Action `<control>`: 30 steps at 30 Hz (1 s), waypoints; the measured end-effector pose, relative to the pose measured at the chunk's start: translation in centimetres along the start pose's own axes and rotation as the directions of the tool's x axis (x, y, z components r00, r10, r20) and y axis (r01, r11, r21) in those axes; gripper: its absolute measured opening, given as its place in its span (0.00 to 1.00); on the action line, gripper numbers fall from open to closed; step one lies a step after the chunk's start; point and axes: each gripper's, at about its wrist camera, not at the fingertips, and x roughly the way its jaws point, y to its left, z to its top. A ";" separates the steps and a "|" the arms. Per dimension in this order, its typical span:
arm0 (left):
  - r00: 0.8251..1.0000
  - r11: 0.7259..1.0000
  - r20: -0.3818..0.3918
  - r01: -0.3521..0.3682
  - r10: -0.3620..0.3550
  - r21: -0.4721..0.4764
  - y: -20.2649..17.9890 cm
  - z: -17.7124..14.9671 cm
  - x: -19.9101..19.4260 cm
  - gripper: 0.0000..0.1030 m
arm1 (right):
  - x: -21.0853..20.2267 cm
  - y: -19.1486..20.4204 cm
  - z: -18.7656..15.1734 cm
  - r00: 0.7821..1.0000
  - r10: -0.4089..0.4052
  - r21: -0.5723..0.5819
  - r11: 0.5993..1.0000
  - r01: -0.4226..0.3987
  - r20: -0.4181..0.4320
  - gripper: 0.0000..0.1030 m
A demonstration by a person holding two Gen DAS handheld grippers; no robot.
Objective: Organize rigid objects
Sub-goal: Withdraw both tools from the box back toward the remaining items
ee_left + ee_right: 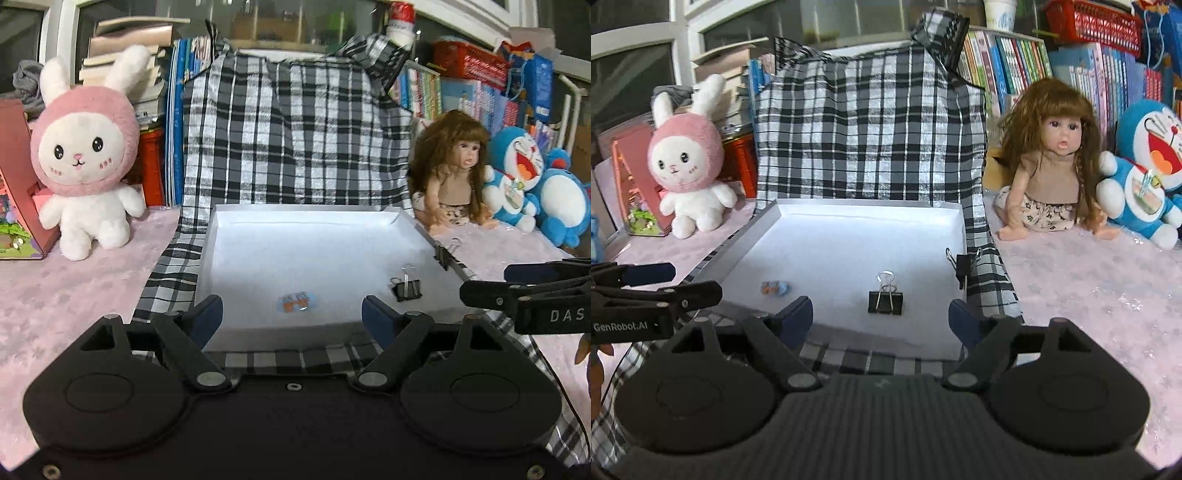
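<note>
A white shallow tray (236, 236) (783, 221) lies on a plaid cloth. Inside it rest a black binder clip (406, 287) (885, 301) and a small blue and orange trinket (296, 302) (774, 287). A second black binder clip (443, 254) (963, 266) is clamped on the tray's right rim. My left gripper (293, 314) is open and empty at the tray's near edge, the trinket just beyond its fingers. My right gripper (881, 317) is open and empty at the near edge, the loose clip just ahead of it.
The black-and-white plaid cloth (295, 129) (868, 122) rises behind the tray. A pink and white bunny plush (85, 166) (689, 158) sits left. A long-haired doll (450, 170) (1052, 158) and blue plush toys (517, 177) (1145, 166) sit right. Books line the back.
</note>
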 end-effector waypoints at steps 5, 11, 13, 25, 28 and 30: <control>1.000 1.000 0.024 0.017 -0.017 0.006 -0.6 -1.9 -2.5 0.80 | -1.9 1.0 -1.8 0.999 0.007 -0.058 0.998 -0.005 0.041 0.88; 1.000 1.000 0.016 0.013 -0.013 0.016 -1.1 -4.3 -4.4 0.80 | -4.0 2.3 -3.9 0.997 0.017 -0.136 0.991 -0.007 0.075 0.93; 1.000 1.000 0.022 0.009 -0.010 0.018 -1.2 -4.9 -5.0 0.80 | -4.5 2.6 -4.5 0.996 0.018 -0.158 0.987 -0.004 0.083 0.95; 0.997 0.999 0.068 -0.037 0.036 0.022 -1.0 -8.5 -8.3 0.81 | -6.2 2.2 -7.7 0.997 0.001 -0.177 0.984 0.013 0.083 0.97; 0.995 0.998 0.074 -0.063 0.060 0.032 -0.7 -9.3 -8.7 0.81 | -6.4 1.7 -8.3 0.997 -0.011 -0.173 0.985 0.024 0.077 0.97; 0.994 0.996 0.075 -0.078 0.075 0.034 -0.5 -9.8 -8.9 0.80 | -6.5 1.5 -8.6 0.997 -0.018 -0.169 0.985 0.029 0.071 0.97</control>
